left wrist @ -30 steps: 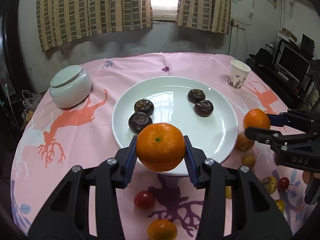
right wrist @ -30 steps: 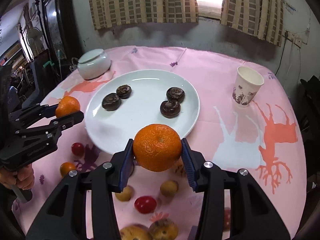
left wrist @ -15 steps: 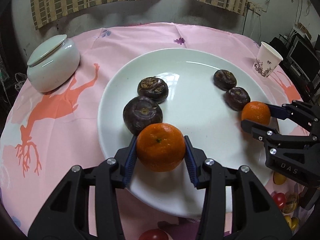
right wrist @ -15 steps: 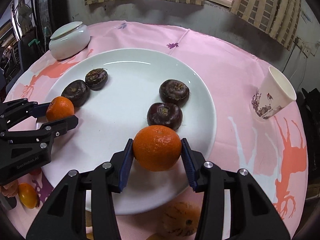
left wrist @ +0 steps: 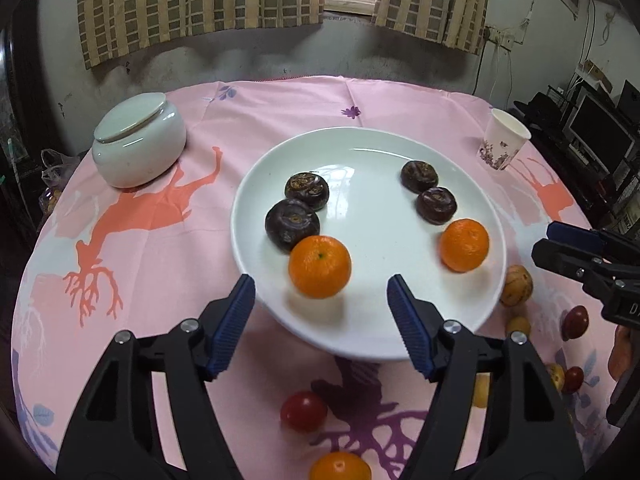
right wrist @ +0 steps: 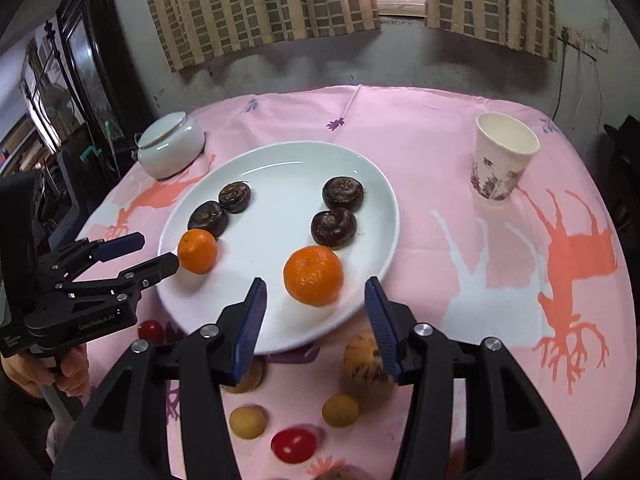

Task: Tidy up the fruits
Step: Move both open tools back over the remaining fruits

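Note:
A white plate (left wrist: pixel 372 148) (right wrist: pixel 280 160) on the pink tablecloth holds several dark water chestnuts (left wrist: pixel 292 222) (right wrist: pixel 334 227) and two oranges. In the left wrist view my left gripper (left wrist: pixel 322 322) is open just behind the left orange (left wrist: pixel 320 266), at the plate's near rim. In the right wrist view my right gripper (right wrist: pixel 316 320) is open just behind the right orange (right wrist: pixel 313 275). The right orange also shows in the left wrist view (left wrist: pixel 465 245), and the left orange in the right wrist view (right wrist: pixel 197 251). Both grippers are empty.
A lidded white jar (left wrist: pixel 138 140) stands at the back left and a paper cup (right wrist: pixel 502 162) at the back right. Loose fruit lies near the front: cherry tomatoes (left wrist: pixel 303 411) (right wrist: pixel 294 445), an orange (left wrist: pixel 340 466), small yellow fruits (right wrist: pixel 340 410) and a striped one (right wrist: pixel 364 358).
Both grippers have opened and let their oranges go onto the plate. Both have drawn back from over the plate toward its near rim.

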`<state>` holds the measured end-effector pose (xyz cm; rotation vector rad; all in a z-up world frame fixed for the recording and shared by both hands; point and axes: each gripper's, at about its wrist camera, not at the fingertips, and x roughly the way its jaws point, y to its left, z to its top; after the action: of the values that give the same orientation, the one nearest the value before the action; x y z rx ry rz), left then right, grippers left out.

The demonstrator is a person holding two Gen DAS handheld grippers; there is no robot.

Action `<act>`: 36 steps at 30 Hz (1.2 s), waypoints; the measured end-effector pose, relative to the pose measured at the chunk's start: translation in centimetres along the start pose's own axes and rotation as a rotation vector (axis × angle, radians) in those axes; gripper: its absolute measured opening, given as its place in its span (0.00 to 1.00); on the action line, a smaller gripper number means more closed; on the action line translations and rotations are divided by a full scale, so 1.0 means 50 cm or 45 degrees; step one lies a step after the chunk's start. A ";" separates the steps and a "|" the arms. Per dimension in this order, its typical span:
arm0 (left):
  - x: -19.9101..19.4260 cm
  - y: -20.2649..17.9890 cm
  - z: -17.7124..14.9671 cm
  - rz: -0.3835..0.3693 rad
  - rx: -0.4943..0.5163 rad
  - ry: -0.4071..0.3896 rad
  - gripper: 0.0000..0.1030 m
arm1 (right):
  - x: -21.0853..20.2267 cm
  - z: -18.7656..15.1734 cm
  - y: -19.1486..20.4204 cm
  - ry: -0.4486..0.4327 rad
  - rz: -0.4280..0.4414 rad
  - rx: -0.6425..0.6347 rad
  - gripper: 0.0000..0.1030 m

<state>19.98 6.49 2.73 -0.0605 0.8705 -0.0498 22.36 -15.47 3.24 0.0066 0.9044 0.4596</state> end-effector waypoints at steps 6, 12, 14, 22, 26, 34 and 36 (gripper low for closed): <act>-0.122 -0.015 -0.094 -0.051 -0.010 -0.099 0.77 | -0.138 -0.091 -0.037 -0.130 0.090 0.133 0.63; -0.202 -0.045 -0.194 -0.069 0.023 -0.175 0.84 | -0.214 -0.226 -0.067 -0.186 0.163 0.248 0.63; -0.211 -0.066 -0.221 -0.080 0.062 -0.172 0.85 | -0.218 -0.264 -0.064 -0.186 0.159 0.245 0.63; -0.205 -0.149 -0.285 -0.140 0.136 -0.145 0.88 | -0.223 -0.321 -0.080 -0.214 0.220 0.276 0.63; -0.187 -0.179 -0.290 -0.165 0.154 -0.137 0.89 | -0.217 -0.322 -0.094 -0.195 0.216 0.316 0.63; -0.154 -0.170 -0.313 -0.161 0.196 -0.156 0.89 | -0.215 -0.324 -0.101 -0.224 0.147 0.350 0.85; -0.152 -0.163 -0.310 -0.192 0.164 -0.142 0.89 | -0.210 -0.324 -0.100 -0.214 0.134 0.350 0.85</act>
<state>3.09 -1.63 -0.85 -0.0080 0.7485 -0.2412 6.42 -27.07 0.08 0.3409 0.7983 0.4227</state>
